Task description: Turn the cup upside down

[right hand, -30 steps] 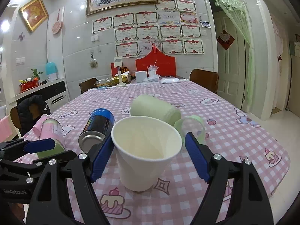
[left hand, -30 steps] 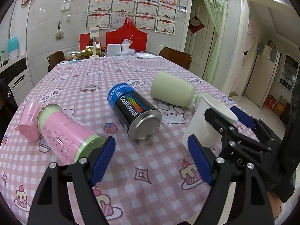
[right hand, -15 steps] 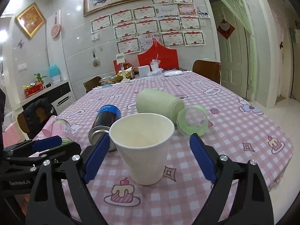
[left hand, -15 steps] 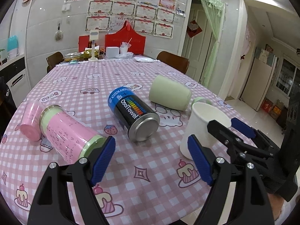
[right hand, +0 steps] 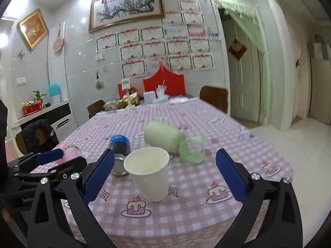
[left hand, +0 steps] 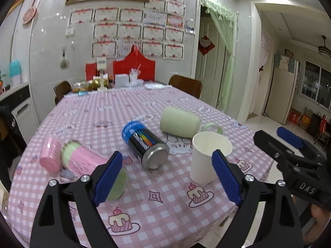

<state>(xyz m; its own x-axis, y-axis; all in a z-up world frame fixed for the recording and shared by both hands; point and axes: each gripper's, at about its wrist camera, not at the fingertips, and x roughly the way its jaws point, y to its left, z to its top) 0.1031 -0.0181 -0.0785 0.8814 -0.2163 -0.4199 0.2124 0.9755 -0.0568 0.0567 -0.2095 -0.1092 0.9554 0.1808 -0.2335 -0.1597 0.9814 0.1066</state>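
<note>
Bench [right hand: 238, 144], pink check cloth: task not begun as shown. White paper cup [right hand: 148, 172] upright, mouth up, near front edge; flip outstanding.

Right claw [right hand: 164, 172] wide, empty, short of cup, cup toward its 9 o'clock pad. Left claw [left hand: 166, 178] wide, empty, cup at 2 o'clock.

Blue-black can [left hand: 145, 144] on side, 10 o'clock of cup: lettering illegible. Right claw body reads "DAS".

White cup [left hand: 208, 155] upright on tablecloth [left hand: 165, 206]
</note>
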